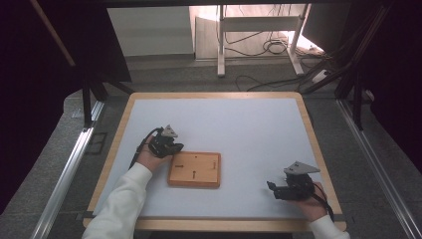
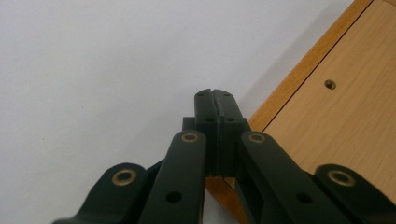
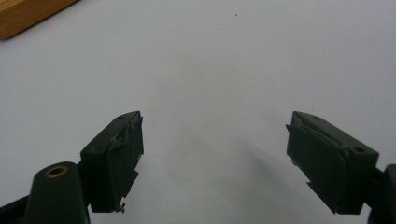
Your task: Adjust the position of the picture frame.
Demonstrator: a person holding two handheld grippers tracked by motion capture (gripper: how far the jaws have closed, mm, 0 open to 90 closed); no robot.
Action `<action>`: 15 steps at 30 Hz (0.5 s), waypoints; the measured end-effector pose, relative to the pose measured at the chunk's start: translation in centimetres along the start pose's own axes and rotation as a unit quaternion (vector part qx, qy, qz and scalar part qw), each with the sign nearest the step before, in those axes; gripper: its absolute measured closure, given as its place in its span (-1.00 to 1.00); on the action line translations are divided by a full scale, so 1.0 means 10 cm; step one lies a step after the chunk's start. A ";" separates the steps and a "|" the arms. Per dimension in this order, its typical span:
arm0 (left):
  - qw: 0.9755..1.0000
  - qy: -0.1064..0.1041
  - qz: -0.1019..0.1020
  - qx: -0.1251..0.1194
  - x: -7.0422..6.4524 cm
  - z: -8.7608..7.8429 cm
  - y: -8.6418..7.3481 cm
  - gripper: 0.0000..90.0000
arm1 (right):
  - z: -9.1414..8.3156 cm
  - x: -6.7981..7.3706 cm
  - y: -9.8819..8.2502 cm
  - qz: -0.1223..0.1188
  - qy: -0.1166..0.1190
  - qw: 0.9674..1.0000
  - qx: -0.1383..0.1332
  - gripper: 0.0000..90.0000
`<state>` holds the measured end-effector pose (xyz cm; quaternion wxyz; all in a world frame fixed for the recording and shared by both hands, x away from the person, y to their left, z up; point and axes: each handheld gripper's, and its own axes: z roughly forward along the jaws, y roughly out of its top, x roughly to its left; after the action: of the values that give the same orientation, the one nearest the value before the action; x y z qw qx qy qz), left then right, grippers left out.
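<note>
Nearest the person, the right hand-held gripper (image 1: 271, 189) rests low on the white desk (image 1: 249, 129), well apart from the work. In the right gripper view (image 3: 212, 158) its jaws stand wide apart with nothing but bare desk between them — it holds nothing, and just a corner of the wooden board (image 3: 28, 16) shows at the far upper left.

Further in, the wooden board (image 1: 194, 169) lies flat on the desk, a little left of centre. Its top carries a few small dark slots and holes; whether anything sits in them is too small to tell.

At the board's left far corner is the left hand-held gripper (image 1: 176, 147). In the left gripper view (image 2: 215, 100) its jaws are pressed together, tip to tip, with nothing visible between them, and they hover just beside the board's rim (image 2: 299, 79) — whether they touch it I cannot tell.

As a judgement: the work looks barely begun or at a pause. No loose part is in either gripper, and the board lies square on the desk. What is left seems to be nearly everything — the left gripper would need to open before it could take hold of the board's edge.
</note>
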<state>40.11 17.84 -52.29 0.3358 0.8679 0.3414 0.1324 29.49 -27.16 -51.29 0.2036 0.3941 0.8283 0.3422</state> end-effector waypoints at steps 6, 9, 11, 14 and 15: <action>1.000 -0.002 -0.005 -0.003 0.00 -0.02 -0.02 1.00 | -0.02 -0.02 0.00 0.002 -0.004 1.000 -0.007 -0.59; 1.000 -0.010 -0.012 -0.009 0.01 -0.04 -0.03 1.00 | -0.02 -0.02 0.00 0.002 -0.005 1.000 -0.008 -0.59; 1.000 -0.014 -0.007 -0.009 0.02 -0.06 -0.03 1.00 | -0.03 -0.02 0.00 0.001 -0.004 1.000 -0.008 -0.59; 1.000 -0.007 0.001 -0.005 0.02 -0.05 -0.03 1.00 | -0.03 -0.01 0.00 0.001 -0.004 1.000 -0.008 -0.59; 1.000 -0.002 0.003 -0.002 0.03 -0.03 -0.03 1.00 | -0.02 -0.01 0.00 0.001 -0.004 1.000 -0.007 -0.59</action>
<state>40.02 18.32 -52.26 0.3380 0.8683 0.3379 0.1327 29.43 -27.34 -51.09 0.2093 0.3950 0.8246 0.3467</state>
